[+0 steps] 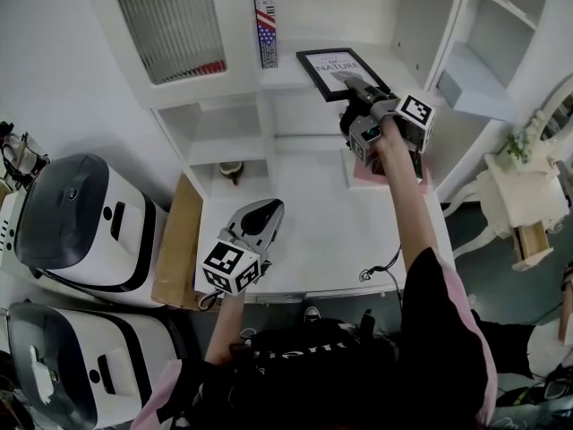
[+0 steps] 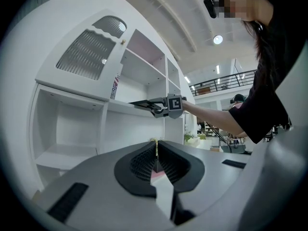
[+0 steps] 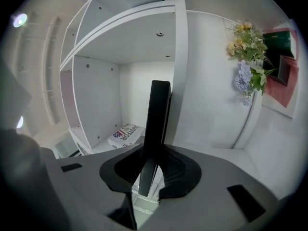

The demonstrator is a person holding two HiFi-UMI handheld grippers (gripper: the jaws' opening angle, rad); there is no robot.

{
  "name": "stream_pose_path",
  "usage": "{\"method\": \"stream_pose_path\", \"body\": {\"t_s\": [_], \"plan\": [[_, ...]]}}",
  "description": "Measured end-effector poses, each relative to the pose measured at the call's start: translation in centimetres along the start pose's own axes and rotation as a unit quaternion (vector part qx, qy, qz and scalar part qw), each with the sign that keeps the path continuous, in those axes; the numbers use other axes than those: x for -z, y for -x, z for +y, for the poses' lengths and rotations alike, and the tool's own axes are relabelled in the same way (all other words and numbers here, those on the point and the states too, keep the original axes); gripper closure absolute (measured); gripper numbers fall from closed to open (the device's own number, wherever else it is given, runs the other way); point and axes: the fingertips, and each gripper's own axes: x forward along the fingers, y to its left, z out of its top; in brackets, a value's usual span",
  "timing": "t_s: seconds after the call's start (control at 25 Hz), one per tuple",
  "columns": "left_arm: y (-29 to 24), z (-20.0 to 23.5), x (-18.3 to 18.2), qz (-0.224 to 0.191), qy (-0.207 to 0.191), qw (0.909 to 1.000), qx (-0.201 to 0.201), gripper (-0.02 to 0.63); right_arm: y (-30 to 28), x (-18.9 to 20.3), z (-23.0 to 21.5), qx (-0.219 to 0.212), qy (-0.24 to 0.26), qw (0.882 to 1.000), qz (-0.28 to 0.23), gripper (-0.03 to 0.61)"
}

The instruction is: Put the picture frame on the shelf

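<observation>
The black picture frame (image 1: 336, 65) with white print lies tilted on the white cabinet's shelf (image 1: 286, 77), right of a flag-printed book (image 1: 266, 21). My right gripper (image 1: 355, 85) reaches in at the frame's near corner. In the right gripper view the frame (image 3: 156, 124) stands edge-on between the jaws of my right gripper (image 3: 151, 170); it touches the left pad, and a thin light gap shows at the right pad. My left gripper (image 1: 267, 210) hovers low over the white table, shut and empty. Its own view looks up past its jaws (image 2: 157, 150) at the frame (image 2: 142, 102).
Two white-and-grey machines (image 1: 76, 222) stand at the left beside a cardboard sheet (image 1: 175, 245). A pink item (image 1: 367, 173) lies on the table under my right arm. A small object (image 1: 231, 170) sits in a lower cubby. Flowers (image 3: 248, 57) hang at the right.
</observation>
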Motion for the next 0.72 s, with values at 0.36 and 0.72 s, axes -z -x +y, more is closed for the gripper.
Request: {"method": "stream_pose_path", "body": {"t_s": [0.36, 0.72], "plan": [[-0.2, 0.2, 0.3, 0.003, 0.002, 1.0000, 0.001, 0.592, -0.7, -0.2, -0.1, -0.007, 0.020, 1.000, 0.012, 0.416], [0.5, -0.1, -0.1, -0.005, 0.001, 1.0000, 0.008, 0.592, 2.2, -0.1, 1.4, -0.033, 0.036, 0.999, 0.001, 0.374]]}}
